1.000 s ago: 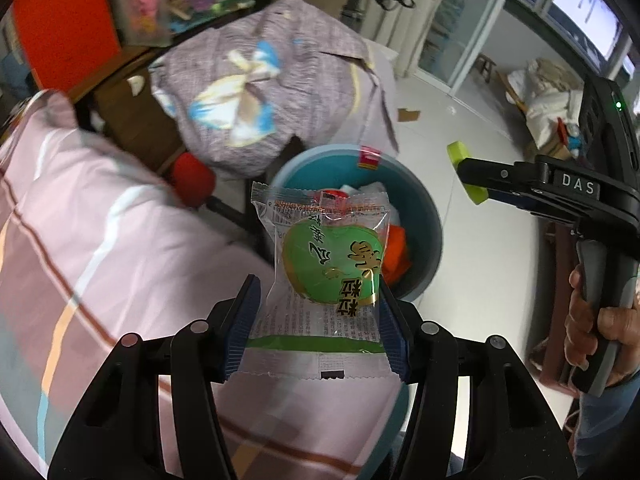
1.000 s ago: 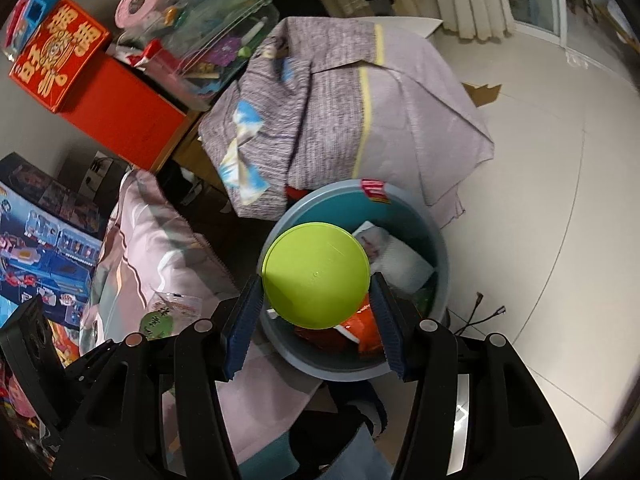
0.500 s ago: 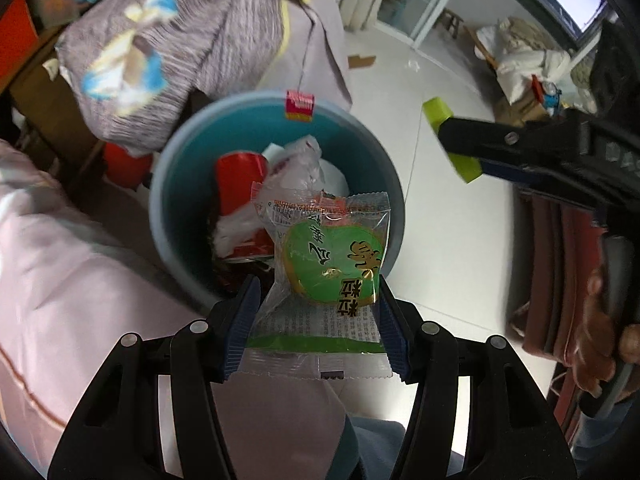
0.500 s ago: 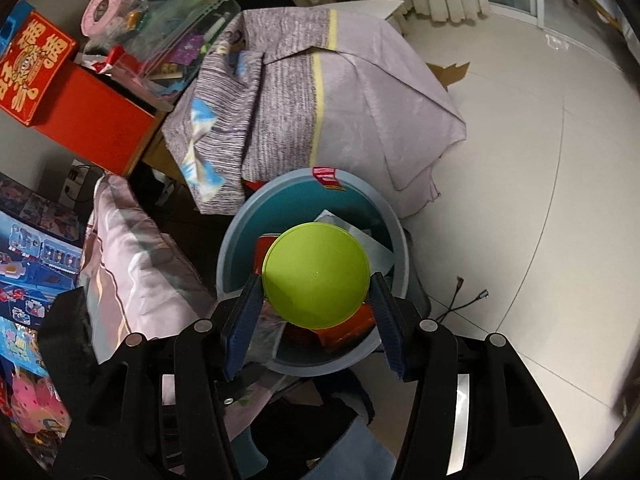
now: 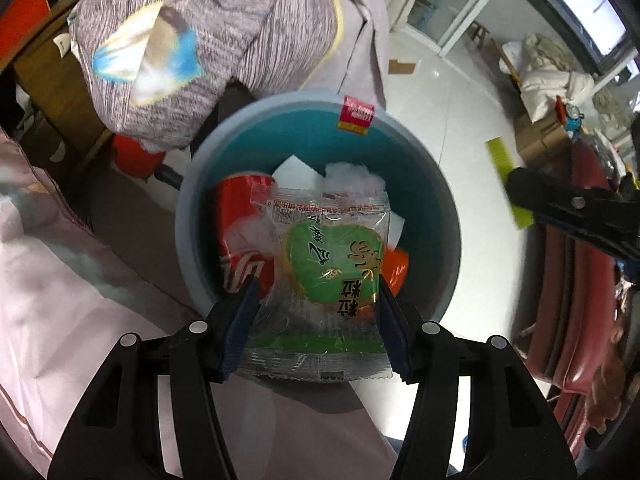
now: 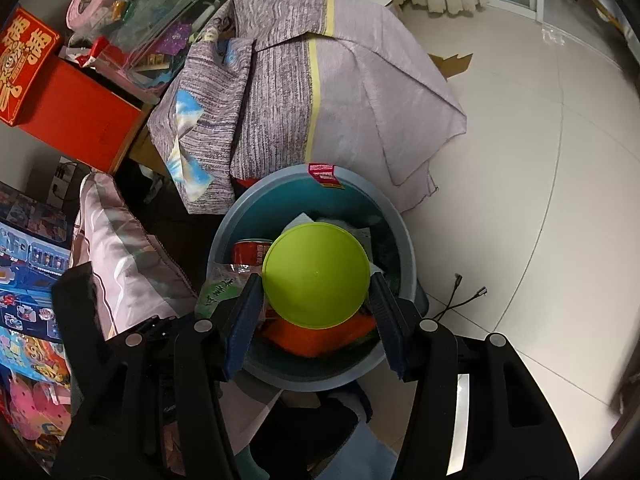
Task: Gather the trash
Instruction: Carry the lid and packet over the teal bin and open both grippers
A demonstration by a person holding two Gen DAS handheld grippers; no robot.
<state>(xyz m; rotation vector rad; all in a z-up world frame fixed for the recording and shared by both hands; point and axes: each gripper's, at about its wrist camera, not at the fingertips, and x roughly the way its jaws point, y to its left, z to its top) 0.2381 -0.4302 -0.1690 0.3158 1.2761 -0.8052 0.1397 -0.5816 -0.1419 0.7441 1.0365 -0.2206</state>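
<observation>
In my left wrist view the left claw (image 5: 318, 308) is clamped on a clear snack packet (image 5: 326, 280) with a green label; the blue pads press both of its side edges and the packet stands up out of the jaws toward the centre of the frame, right over the open mouth of the blue bin (image 5: 432, 196). Behind the packet, inside the bin, I see a red can (image 5: 236, 232) at the left, white crumpled paper (image 5: 344, 178) at the top and an orange scrap (image 5: 396, 266) at the right. In my right wrist view the right claw (image 6: 316, 300) is clamped on a round lime-green lid (image 6: 316, 274), pads on its left and right rim, the lid sitting in the lower middle of the frame and covering much of the bin (image 6: 400, 224) below it; the snack packet (image 6: 218, 292) and the left claw's dark body show just left of it. A grey striped cloth (image 6: 304, 92) fills the upper middle, a red box (image 6: 76, 120) the upper left. Compared with a second ago, the bin has moved from the right of my left view to its centre and grown much larger, so the packet now hangs over the trash instead of short of it; in the right view the bin has slid under the lid too. Both grips look unchanged.
</observation>
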